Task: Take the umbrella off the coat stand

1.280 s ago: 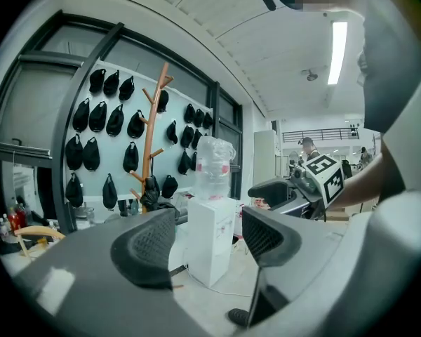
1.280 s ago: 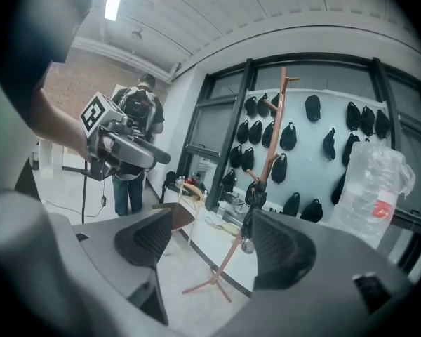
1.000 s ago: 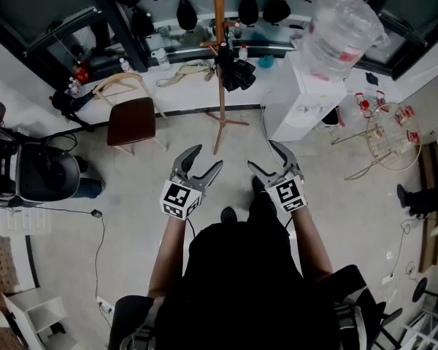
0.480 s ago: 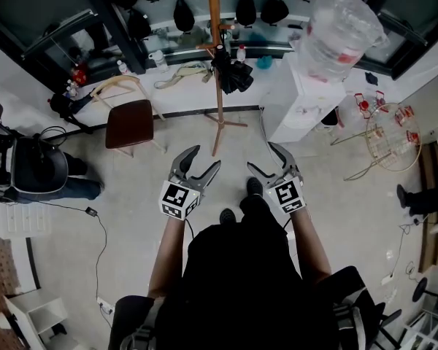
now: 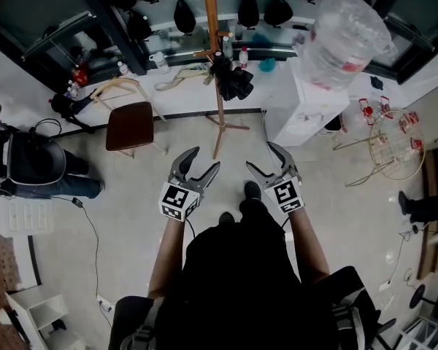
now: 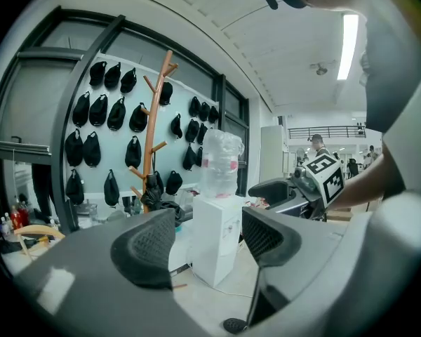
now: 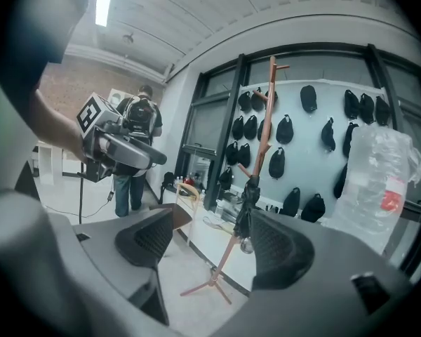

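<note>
A folded black umbrella [image 5: 232,77] hangs from a peg of the orange wooden coat stand [image 5: 213,42]. The right gripper view shows the same umbrella [image 7: 248,204] against the stand [image 7: 265,121]; in the left gripper view the stand [image 6: 153,128] rises at the left with the umbrella [image 6: 157,190] low on it. Both grippers are held in front of the person, well short of the stand. My left gripper [image 5: 200,165] is open and holds nothing. My right gripper [image 5: 266,160] is open and empty as well.
A white water dispenser [image 5: 306,86] with a clear bottle [image 5: 343,31] stands right of the stand. A brown chair [image 5: 131,121] sits to its left, and a long white bench [image 5: 182,86] with clutter runs behind it. A wire basket [image 5: 394,137] is far right. Cables cross the floor at left.
Both grippers have edged slightly forward toward the stand, still open. A seated person at far left has shifted.
</note>
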